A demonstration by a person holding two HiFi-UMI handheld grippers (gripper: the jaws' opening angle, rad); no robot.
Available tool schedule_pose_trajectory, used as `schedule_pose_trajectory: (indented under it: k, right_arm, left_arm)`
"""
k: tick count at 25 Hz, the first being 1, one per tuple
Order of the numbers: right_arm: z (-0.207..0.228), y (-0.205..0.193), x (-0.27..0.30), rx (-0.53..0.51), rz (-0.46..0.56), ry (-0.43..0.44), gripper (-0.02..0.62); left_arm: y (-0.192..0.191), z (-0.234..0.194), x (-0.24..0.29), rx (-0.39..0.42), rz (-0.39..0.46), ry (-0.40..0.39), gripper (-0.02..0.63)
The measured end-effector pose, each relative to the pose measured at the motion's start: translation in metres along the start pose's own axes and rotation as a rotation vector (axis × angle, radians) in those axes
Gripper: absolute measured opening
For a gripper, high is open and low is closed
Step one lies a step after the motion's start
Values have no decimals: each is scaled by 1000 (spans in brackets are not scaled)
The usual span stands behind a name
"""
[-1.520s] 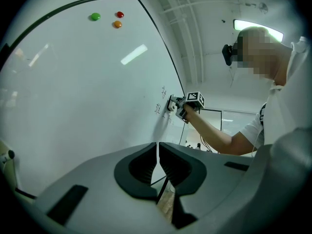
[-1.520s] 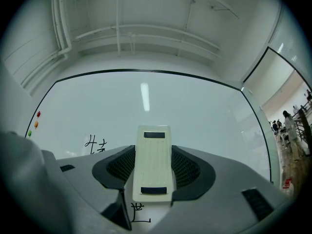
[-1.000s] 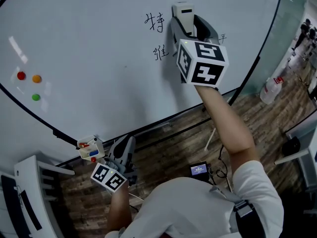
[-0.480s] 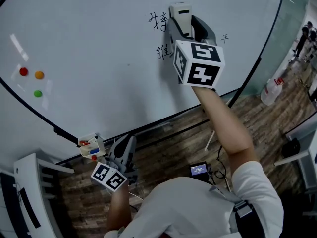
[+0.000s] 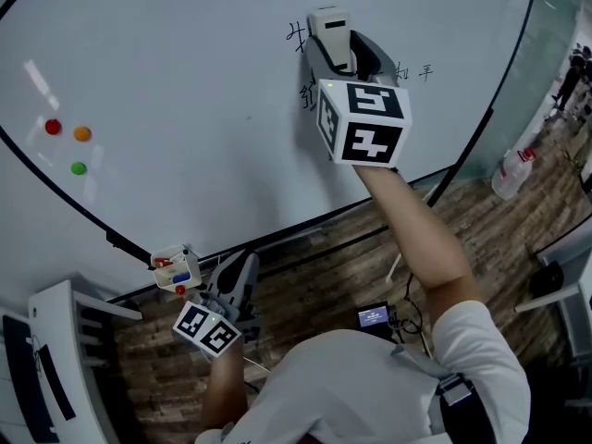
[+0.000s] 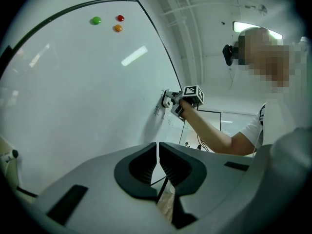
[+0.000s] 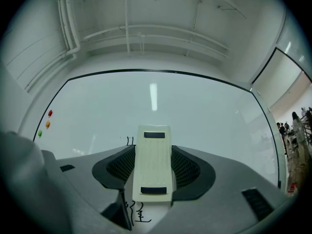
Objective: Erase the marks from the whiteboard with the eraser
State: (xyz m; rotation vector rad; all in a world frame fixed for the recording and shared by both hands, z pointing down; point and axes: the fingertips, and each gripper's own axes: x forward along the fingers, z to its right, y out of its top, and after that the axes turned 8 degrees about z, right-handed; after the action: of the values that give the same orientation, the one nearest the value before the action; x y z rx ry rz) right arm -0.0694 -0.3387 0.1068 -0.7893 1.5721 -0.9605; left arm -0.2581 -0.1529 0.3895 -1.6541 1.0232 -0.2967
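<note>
- Working over the whiteboard (image 5: 185,81), I see it is mostly bare. I judge the wiping only has to cover a small patch near its upper middle in the head view.
- My right gripper (image 5: 344,55) is raised to the board, its jaws clamped on the eraser's two long sides. I'd hold that clamp firm so the block can't twist as I drag it.
- My left gripper (image 6: 158,167) hangs low by the board's bottom edge, well apart from the work. Its jaws are closed together on nothing, and it can idle there.
- The eraser (image 7: 153,165) stands lengthwise between the right jaws, far end toward the board. I cannot tell whether its face is pressed flat. I'd lean in evenly and stroke in overlapping passes, not dab.
- The marks (image 7: 134,213) are black handwritten strokes.
  - In the right gripper view one cluster sits just below the eraser's near end.
  - The upper strokes (image 7: 129,140) peek out just left of the eraser.
  - The small characters (image 5: 413,69) lie just to its right in the head view.
  - So the eraser sits among them. I'd sweep down and left first, then across to the right.
- The magnets (image 5: 79,167) are far to the left and need no attention.
</note>
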Motion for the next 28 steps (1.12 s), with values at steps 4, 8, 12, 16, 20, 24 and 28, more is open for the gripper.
schedule_pose_trajectory:
  k: [4, 8, 12, 16, 20, 24, 28]
  right_arm:
    - [-10, 0, -1, -15, 4, 9, 252]
    - [-15, 0, -3, -17, 4, 12, 252]
    - [-23, 0, -1, -20, -1, 16, 252]
    - [-33, 1, -1, -38, -2, 32, 252]
    - [-41, 0, -2, -46, -3, 46, 252]
    - [-49, -1, -3, -46, -5, 65, 252]
    - [-56, -2, -2, -45, -6, 81, 252]
  left_arm:
    - [-1, 0, -8, -3, 4, 14, 8]
    - [-4, 0, -15, -6, 4, 24, 8]
    - [-1, -2, -19, -8, 5, 29, 8]
    - [0, -3, -23, -11, 7, 31, 8]
    - [-1, -3, -25, -15, 6, 33, 8]
    - [-1, -4, -27, -14, 7, 35, 8]
    - [0, -6, -28, -13, 9, 39, 8]
